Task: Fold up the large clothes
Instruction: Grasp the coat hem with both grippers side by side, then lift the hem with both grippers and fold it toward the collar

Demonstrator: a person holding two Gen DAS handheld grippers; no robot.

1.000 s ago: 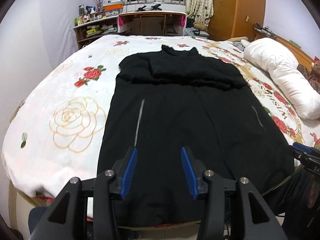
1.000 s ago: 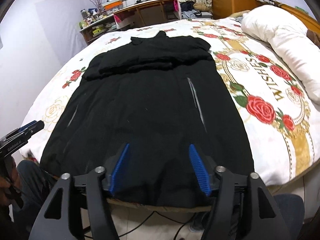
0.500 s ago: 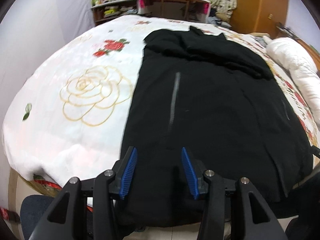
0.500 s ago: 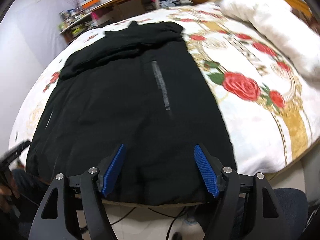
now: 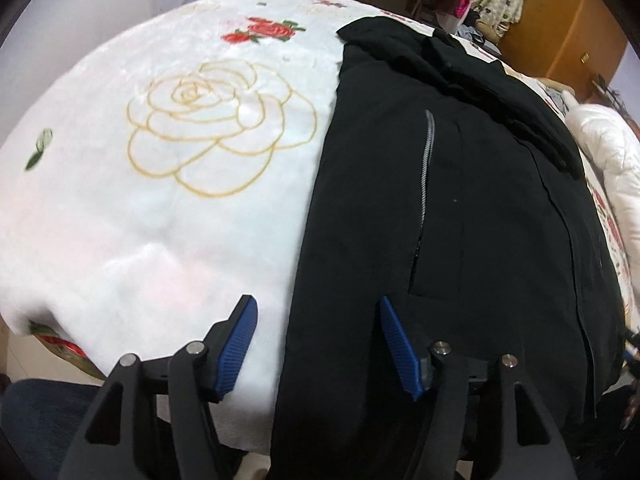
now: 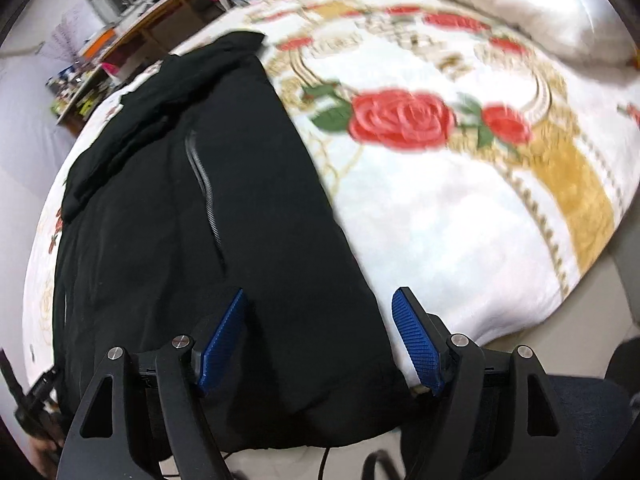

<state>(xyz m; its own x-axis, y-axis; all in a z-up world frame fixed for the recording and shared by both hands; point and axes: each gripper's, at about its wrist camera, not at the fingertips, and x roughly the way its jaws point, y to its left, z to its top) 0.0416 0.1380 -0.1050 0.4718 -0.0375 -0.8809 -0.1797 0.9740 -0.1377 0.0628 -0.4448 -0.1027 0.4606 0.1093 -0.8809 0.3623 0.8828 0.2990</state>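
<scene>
A large black jacket (image 5: 460, 208) lies flat on the bed, sleeves folded across its chest, hem hanging over the near bed edge. It also shows in the right wrist view (image 6: 200, 240). My left gripper (image 5: 316, 344) is open, its jaws straddling the jacket's lower left side edge just above the hem. My right gripper (image 6: 320, 340) is open, its jaws straddling the jacket's lower right side edge near the hem corner. Neither holds the cloth.
The bed carries a white blanket (image 5: 160, 200) with gold and red roses (image 6: 400, 120). A white pillow (image 6: 500, 4) lies at the far right. A desk (image 6: 168, 16) and shelves stand beyond the bed. Floor and cables lie below the near bed edge.
Both grippers moved down and outward to the jacket's lower corners, the left to the left edge, the right to the right edge. Both stayed open.
</scene>
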